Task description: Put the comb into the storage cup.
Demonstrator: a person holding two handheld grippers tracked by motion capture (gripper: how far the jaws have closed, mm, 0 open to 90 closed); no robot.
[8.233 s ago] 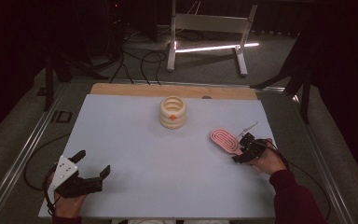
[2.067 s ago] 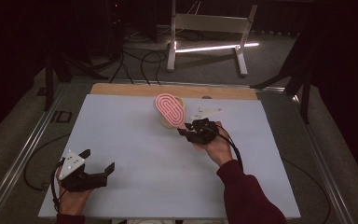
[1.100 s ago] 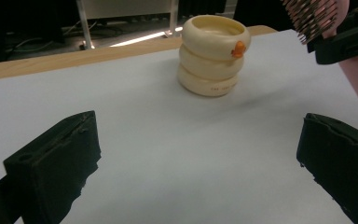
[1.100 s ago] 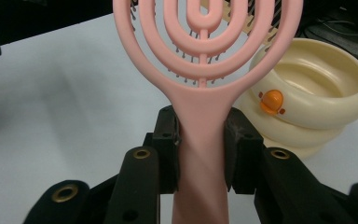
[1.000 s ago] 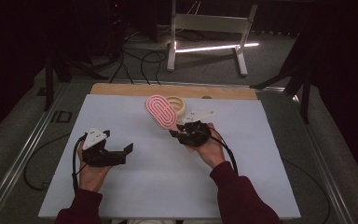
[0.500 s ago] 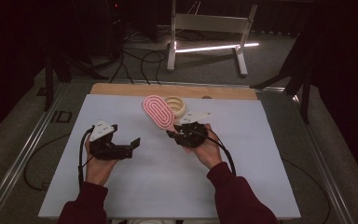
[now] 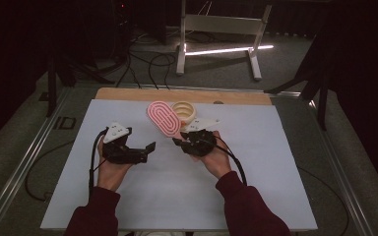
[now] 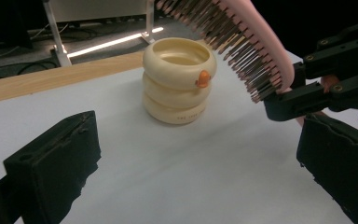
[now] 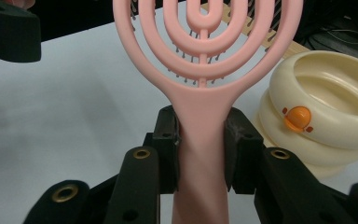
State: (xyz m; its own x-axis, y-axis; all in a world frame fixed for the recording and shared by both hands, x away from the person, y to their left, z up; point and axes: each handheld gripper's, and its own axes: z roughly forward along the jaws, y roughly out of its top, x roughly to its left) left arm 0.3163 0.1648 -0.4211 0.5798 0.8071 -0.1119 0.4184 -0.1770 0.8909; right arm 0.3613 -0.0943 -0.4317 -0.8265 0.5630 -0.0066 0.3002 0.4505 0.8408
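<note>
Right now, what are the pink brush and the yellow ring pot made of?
The pink brush looks like smooth matte plastic: moulded open loops and thin dark bristles. The yellow ring pot seems to be glossy plastic or perhaps ceramic, since soft highlights run along its rounded rings; I can't tell which.

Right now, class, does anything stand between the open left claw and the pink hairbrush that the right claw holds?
Nothing visible does. Bare white table lies between the left claw and the pink hairbrush, clamped by its handle in the right claw. The cream ring-shaped holder stands behind, off that line.
</note>
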